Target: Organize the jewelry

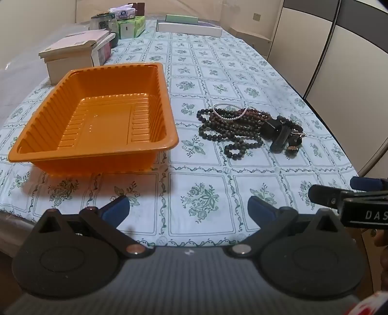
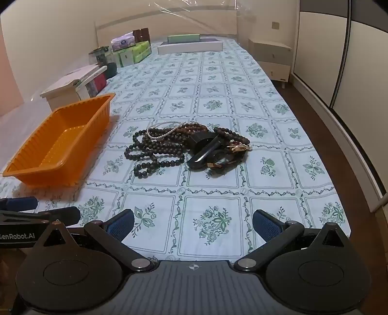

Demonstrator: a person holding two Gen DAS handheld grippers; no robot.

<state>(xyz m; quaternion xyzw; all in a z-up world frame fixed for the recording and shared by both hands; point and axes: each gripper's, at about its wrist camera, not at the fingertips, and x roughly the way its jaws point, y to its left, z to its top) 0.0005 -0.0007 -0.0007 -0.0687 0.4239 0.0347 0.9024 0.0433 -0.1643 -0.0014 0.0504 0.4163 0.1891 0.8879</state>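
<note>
An empty orange plastic tray sits on the floral tablecloth at the left. To its right lies a tangled pile of jewelry: dark bead strands, a thin pearl bracelet, and a black watch with a gold clasp. My left gripper hovers open near the table's front edge, nothing between its blue pads. My right gripper is open as well, short of the pile. Each gripper shows at the edge of the other's view.
Along the far left edge stand white boxes, a jar and tissue packs. A flat white box lies at the far end. A wardrobe and dark floor run along the right.
</note>
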